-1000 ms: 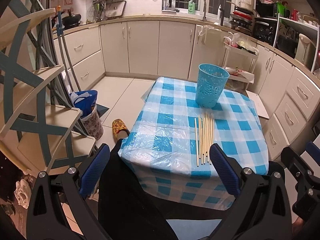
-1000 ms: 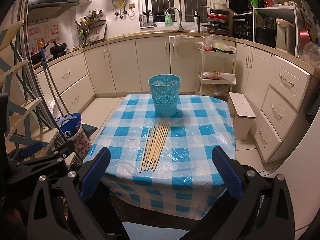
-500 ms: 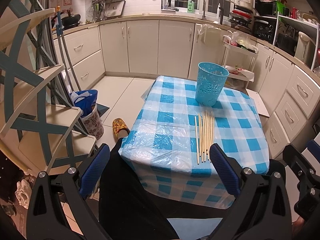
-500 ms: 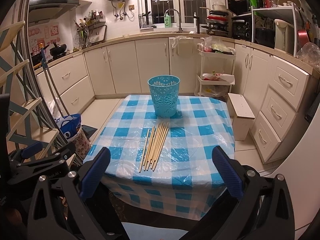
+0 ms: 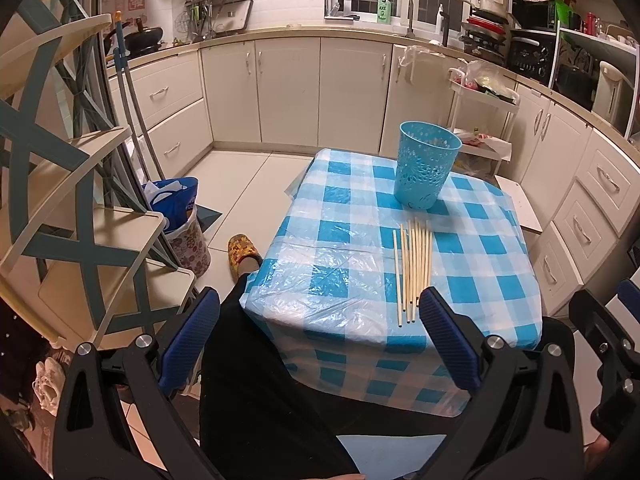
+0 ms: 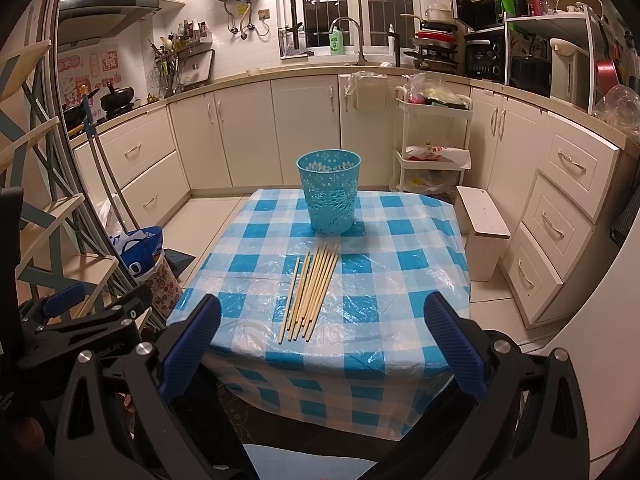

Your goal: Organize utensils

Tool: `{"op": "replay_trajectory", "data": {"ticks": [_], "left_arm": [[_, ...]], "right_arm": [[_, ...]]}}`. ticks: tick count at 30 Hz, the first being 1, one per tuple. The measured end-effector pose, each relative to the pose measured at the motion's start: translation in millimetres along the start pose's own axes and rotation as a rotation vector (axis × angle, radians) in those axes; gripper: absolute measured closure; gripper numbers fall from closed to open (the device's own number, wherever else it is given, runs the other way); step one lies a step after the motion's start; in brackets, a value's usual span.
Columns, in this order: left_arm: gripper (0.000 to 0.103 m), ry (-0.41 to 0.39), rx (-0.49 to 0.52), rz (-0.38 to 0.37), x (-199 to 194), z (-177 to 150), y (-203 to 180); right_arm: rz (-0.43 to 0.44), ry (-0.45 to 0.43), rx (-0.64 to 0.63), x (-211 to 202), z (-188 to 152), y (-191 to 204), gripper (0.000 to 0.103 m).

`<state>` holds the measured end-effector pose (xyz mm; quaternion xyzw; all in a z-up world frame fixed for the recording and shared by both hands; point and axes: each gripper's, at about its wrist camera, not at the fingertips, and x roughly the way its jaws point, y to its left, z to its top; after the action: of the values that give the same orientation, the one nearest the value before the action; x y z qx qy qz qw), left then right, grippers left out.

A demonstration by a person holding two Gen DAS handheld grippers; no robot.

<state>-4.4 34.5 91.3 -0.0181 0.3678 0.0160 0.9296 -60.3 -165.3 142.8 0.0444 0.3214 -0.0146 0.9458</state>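
Several wooden chopsticks lie side by side on the blue-checked tablecloth, pointing toward a turquoise perforated holder cup that stands upright behind them. My left gripper hovers open before the table's near left corner, nothing between its blue pads. My right gripper is open too, held short of the near table edge, with the chopsticks seen between its fingers but well beyond them.
A folding wooden step stool stands at left beside a bin with a blue bag. A person's dark-clad leg and yellow slipper are below the table. White cabinets, a small white stool and a trolley ring the table.
Both grippers have drifted very slightly; the table and chopsticks sit a touch lower in the left wrist view. Nothing was grasped or moved.
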Motion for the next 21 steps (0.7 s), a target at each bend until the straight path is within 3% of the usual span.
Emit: {"op": "replay_trajectory", "data": {"ticks": [13, 21], "left_arm": [[0.007, 0.004, 0.004, 0.013, 3.8, -0.7, 2.5], [0.007, 0.029, 0.018, 0.025, 29.2, 11.3, -3.3]], "right_arm": [[0.006, -0.002, -0.004, 1.4, -0.8, 0.2, 0.005], [0.013, 0.024, 0.003, 26.1, 5.0, -6.7, 0.005]]}}
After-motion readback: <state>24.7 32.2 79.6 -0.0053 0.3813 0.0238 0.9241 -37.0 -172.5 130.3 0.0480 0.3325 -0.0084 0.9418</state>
